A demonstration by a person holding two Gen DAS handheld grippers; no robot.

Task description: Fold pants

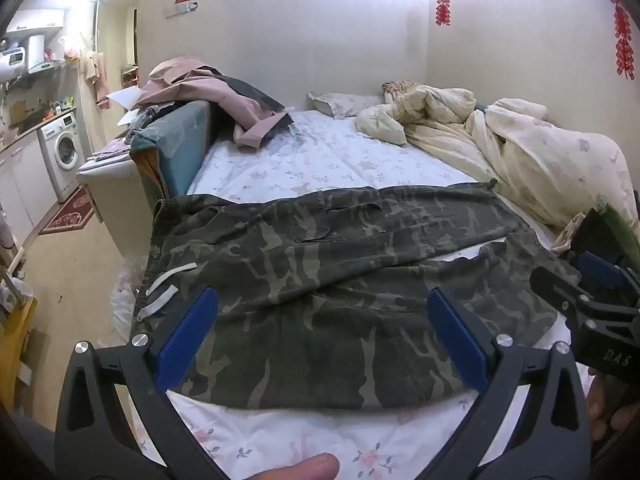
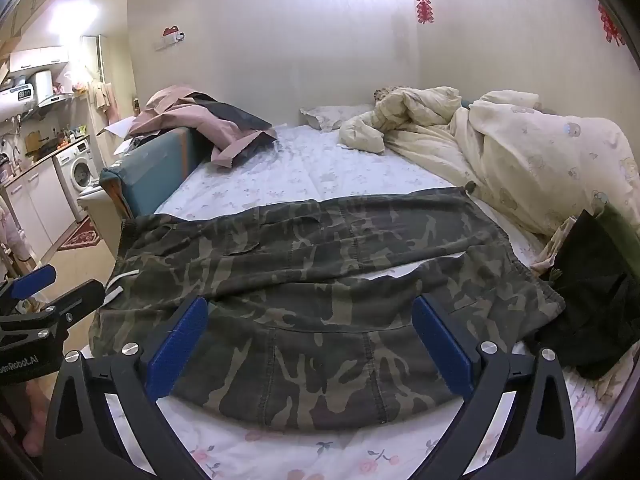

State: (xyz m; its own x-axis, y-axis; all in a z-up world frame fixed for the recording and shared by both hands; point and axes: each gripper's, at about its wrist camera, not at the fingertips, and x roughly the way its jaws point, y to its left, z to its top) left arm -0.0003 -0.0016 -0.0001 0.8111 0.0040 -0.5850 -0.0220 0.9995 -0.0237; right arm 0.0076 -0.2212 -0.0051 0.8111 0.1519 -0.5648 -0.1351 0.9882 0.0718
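Note:
Camouflage pants (image 1: 320, 272) lie spread flat across the bed, waistband with white drawstrings (image 1: 164, 284) at the left edge, legs running right. The same pants (image 2: 320, 280) fill the middle of the right wrist view. My left gripper (image 1: 322, 308) hovers above the pants' near side, open wide, blue pads apart with nothing between them. My right gripper (image 2: 310, 312) also hangs open over the near leg, empty. The right gripper (image 1: 592, 300) shows at the right edge of the left wrist view. In the right wrist view the left gripper (image 2: 36, 292) sits at the left edge.
The bed sheet (image 1: 320, 160) is white with flowers. A cream duvet (image 1: 540, 152) is piled along the right, with dark clothing (image 2: 592, 300) beside the pants' cuffs. Pink garments (image 1: 208, 96) drape over a teal headboard. The floor and a washing machine (image 1: 64, 148) lie left.

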